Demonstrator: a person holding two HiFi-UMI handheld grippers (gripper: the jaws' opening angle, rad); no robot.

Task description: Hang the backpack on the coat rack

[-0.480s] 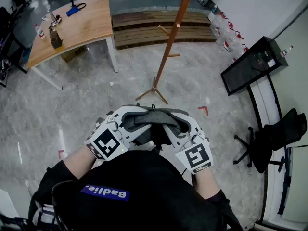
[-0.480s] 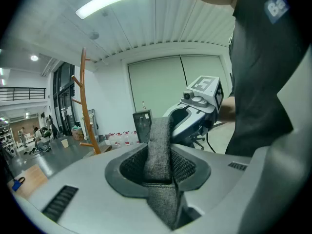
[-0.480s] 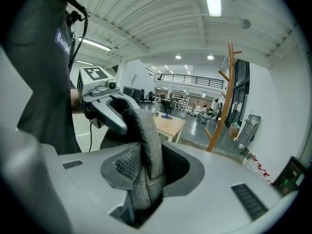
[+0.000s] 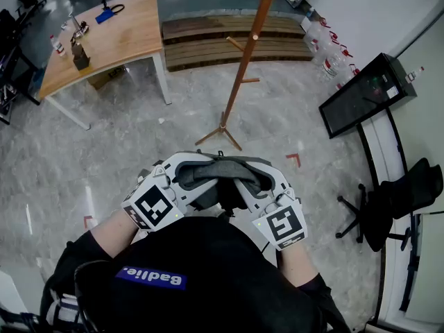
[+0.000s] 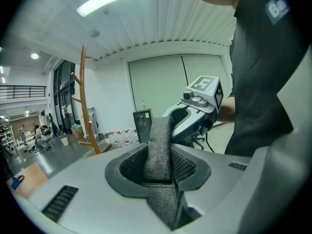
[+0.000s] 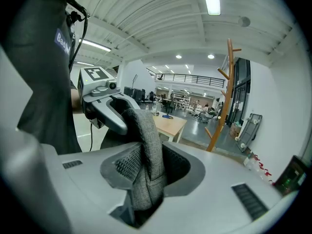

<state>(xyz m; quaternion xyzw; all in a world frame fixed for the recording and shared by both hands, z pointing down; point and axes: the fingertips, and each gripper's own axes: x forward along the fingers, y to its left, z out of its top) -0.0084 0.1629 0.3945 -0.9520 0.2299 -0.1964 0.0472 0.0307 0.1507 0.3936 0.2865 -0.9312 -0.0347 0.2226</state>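
The backpack strap (image 4: 225, 164) is being held up in front of the person's chest, dead centre in the head view, stretched as a grey woven band from one gripper to the other. On the 9 o'clock side it is being pinched by the left gripper (image 4: 186, 180). In the left gripper view the jaws are being pressed onto the fabric (image 5: 158, 150), which is being squeezed into the mesh-lined pocket. On the 3 o'clock side the same is being done by the right gripper (image 4: 267, 182), whose jaws are being closed hard on a bunched fold of the strap (image 6: 148, 150). The rest of the bag is being hidden beneath the two grippers and cannot be made out. The coat rack (image 4: 243, 68) is being seen at 12 o'clock, standing upright on the marble floor (image 4: 125, 158), well apart from the strap. A wooden table (image 4: 104, 37) is being seen at 10 o'clock, and an office chair (image 4: 395, 200) at 4 o'clock.
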